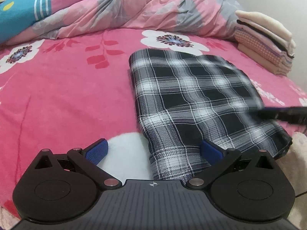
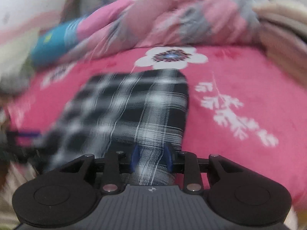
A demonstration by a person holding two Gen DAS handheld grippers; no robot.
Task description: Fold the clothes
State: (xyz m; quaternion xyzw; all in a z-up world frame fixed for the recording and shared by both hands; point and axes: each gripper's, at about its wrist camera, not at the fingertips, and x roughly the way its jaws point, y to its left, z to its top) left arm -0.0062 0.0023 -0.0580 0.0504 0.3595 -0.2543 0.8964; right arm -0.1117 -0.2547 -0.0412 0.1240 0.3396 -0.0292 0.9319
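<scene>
No readable text, labels, brands or numbers in either view

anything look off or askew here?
Nothing damaged. The folded plaid garment lies skewed on the pink floral bedsheet, near end bunched between the right gripper's fingers. Left gripper is open. Right wrist view is motion-blurred.
</scene>
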